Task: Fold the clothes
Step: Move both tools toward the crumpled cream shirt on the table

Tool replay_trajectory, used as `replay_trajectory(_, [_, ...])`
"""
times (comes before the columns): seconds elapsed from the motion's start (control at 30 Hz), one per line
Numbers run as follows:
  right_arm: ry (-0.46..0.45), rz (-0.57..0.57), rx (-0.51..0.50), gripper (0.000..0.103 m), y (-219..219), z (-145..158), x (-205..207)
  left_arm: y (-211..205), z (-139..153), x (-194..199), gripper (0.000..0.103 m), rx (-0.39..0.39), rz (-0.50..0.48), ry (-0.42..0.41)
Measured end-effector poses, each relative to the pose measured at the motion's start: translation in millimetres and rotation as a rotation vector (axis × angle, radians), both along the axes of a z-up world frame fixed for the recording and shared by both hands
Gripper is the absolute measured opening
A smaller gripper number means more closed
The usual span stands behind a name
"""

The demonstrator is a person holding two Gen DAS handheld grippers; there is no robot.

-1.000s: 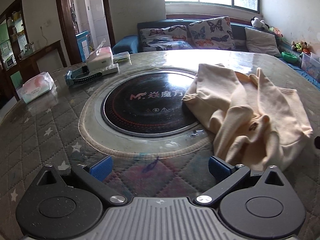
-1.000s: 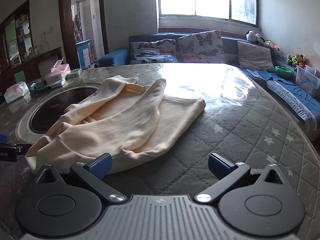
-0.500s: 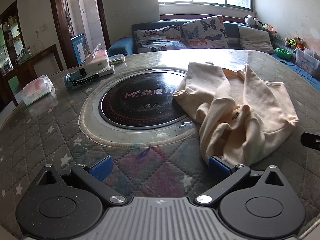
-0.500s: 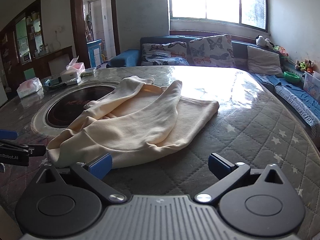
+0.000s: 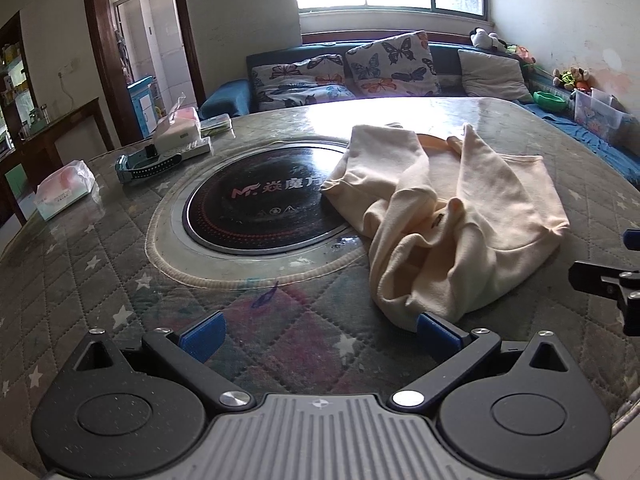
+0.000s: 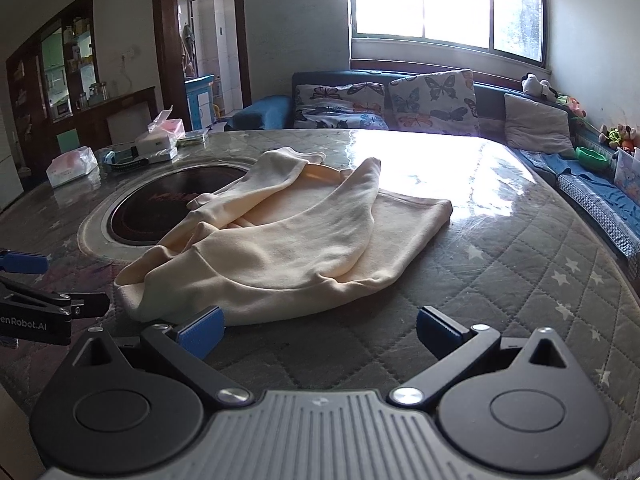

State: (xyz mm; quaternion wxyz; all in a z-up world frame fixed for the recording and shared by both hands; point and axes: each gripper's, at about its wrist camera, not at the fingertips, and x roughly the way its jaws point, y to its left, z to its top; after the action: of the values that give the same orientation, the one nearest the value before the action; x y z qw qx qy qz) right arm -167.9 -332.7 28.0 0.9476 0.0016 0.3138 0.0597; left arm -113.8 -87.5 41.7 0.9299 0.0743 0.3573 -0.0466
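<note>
Garment: a cream garment (image 5: pixel 452 208) is seen crumpled on the worktop (image 5: pixel 100 280); one part of it is laid over the edge of the round black hob plate (image 5: pixel 260 204), the rest is spread on the side of the plate away from the tissue pack. In the right wrist view the garment (image 6: pixel 288 248) is shown with one sleeve-like part folded across the body.

Worktop: it is covered with a grey quilted cloth with stars, under a clear shiny sheet; strong light from the window (image 6: pixel 444 4) is reflected beyond the garment.

Left tool: the left tool (image 5: pixel 318 330) is held low over the worktop, in front of the hob plate. Its blue fingers are spread wide and nothing is held between them. One blue pad (image 5: pixel 434 330) is seen just beside the near hem of the garment; contact cannot be told.

Right tool: the right tool (image 6: pixel 318 330) is held in front of the garment, on the side away from the hob plate. It is released, the fingers wide apart and empty. One blue pad (image 6: pixel 200 330) is just beside the near hem.

Other things: a tissue pack (image 5: pixel 64 190), a white box (image 5: pixel 178 134) and a dark strap-like thing (image 5: pixel 148 162) are placed beyond the hob plate, well apart from the garment.

Background: a sofa with butterfly cushions (image 5: pixel 388 64) is seen behind the worktop.
</note>
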Motion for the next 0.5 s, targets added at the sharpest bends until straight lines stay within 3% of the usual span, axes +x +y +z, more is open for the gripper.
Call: replay_trajectory(0.5, [0.012,0.018,0.005,0.103,4.1,-2.6,3.0,-13.0,-2.8,-1.9,0.103,0.019,-0.047,0.019])
